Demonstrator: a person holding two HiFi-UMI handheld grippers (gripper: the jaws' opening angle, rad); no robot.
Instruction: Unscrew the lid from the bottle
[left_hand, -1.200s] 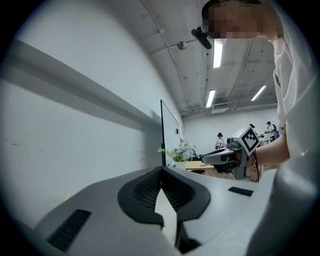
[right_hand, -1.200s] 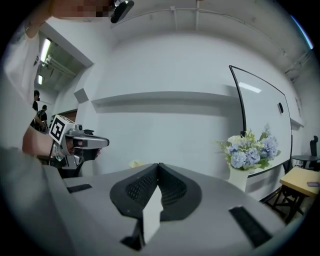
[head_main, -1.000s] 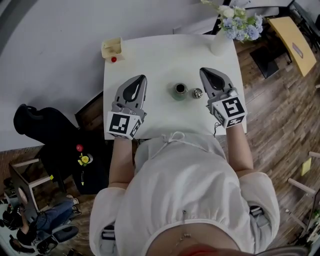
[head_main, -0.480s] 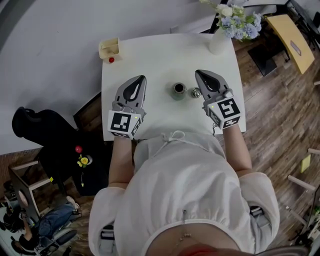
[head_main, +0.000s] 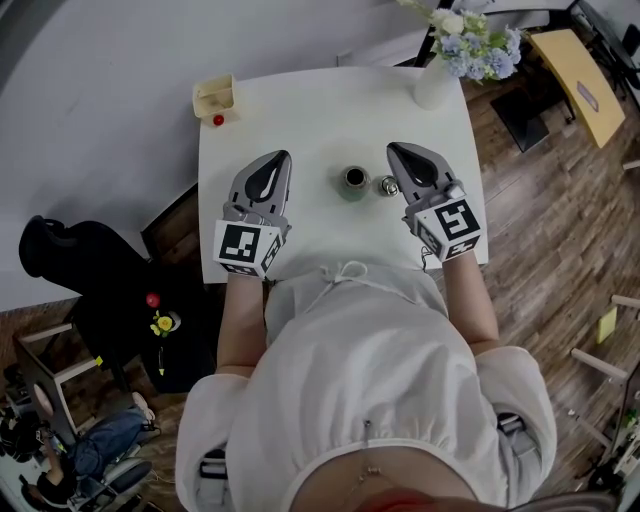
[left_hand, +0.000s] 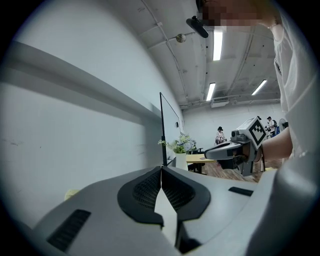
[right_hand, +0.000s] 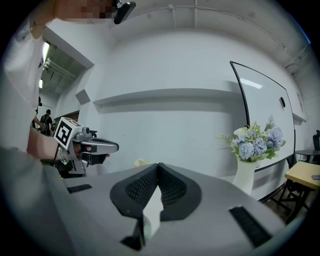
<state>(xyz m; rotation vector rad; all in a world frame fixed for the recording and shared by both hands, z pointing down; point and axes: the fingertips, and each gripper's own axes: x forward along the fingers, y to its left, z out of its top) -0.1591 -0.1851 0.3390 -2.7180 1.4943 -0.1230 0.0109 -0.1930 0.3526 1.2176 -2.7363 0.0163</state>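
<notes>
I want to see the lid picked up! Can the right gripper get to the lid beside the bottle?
Probably yes. The lid lies right beside the right gripper on the white table, with nothing between them. Its jaws are shut, so they must open first.

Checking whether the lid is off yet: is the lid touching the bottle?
Apart. The head view shows the lid lying on the table beside the bottle, with a strip of bare white surface between them.

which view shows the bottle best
The head view: the bottle shows whole from above on the table. Both gripper views look over their shut jaws at the wall; neither clearly shows it.
</notes>
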